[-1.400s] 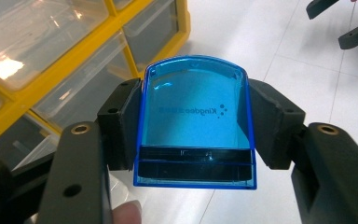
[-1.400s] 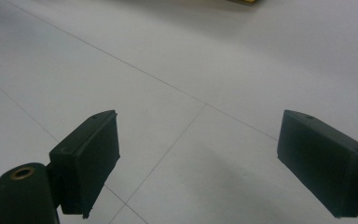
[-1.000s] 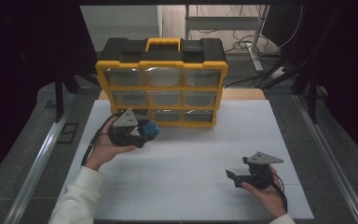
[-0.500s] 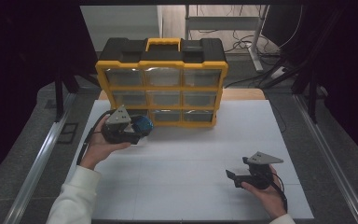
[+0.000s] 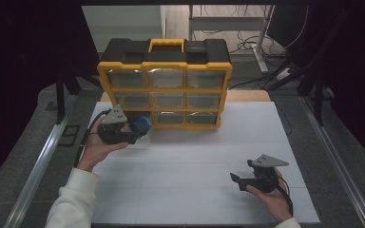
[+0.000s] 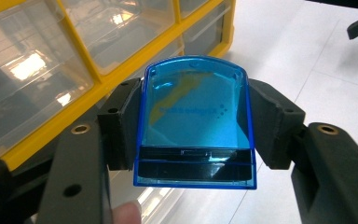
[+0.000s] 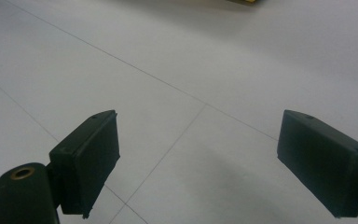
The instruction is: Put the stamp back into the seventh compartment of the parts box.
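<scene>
— Blue and see-through, that little case point(image 6: 196, 123): where does it sit?
— Clamped between the jaws of the left gripper point(image 5: 132, 129), held just off the yellow drawer cabinet point(image 5: 164, 90), by its bottom-left drawer.
— And the hand's pose?
— Palm up, forearm angled in from the lower left.
— The right gripper point(image 5: 242, 180)?
— Low over the white table point(image 5: 190, 161), jaws wide apart.

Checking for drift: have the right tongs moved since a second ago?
No. The right tongs sit at the same spot on the white table, as far from the yellow drawer cabinet as before.
</scene>
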The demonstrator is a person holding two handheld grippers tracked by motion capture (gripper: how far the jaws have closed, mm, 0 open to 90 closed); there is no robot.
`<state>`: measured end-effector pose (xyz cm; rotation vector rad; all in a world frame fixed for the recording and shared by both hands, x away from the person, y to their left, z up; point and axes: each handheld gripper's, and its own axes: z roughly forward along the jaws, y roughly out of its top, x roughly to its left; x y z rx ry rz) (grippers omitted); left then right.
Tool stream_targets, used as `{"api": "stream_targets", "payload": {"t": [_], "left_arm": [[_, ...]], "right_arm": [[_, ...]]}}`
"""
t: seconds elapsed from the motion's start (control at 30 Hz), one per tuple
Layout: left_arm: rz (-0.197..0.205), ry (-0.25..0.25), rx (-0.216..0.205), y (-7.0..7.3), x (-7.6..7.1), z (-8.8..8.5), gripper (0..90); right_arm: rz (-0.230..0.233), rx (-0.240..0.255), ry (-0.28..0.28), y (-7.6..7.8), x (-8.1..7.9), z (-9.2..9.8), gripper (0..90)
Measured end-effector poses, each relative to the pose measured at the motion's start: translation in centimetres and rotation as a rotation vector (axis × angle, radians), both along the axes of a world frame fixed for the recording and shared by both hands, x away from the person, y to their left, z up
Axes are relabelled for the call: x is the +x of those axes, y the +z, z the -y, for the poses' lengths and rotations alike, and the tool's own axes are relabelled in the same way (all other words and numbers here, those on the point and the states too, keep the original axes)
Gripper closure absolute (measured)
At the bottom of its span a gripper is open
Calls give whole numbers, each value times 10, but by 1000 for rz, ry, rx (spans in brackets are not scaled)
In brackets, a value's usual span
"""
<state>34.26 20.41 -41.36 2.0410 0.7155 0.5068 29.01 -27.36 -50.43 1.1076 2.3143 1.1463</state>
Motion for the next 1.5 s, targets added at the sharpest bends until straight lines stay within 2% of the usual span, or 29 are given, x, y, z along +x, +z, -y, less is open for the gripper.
{"api": "stream_targets", "payload": {"t": [0.33,1.2,1.5], "left_arm": [[3,24,-2,-2,2,-4,413],[-25,123,-11,-16,14,-22,413],[-29,136,-12,-18,18,-24,413]], "right_arm": [[0,0,0,0,0,0,131],[-1,-5,1,0,0,0,132],[0,-4,-2,0,1,0,131]]}}
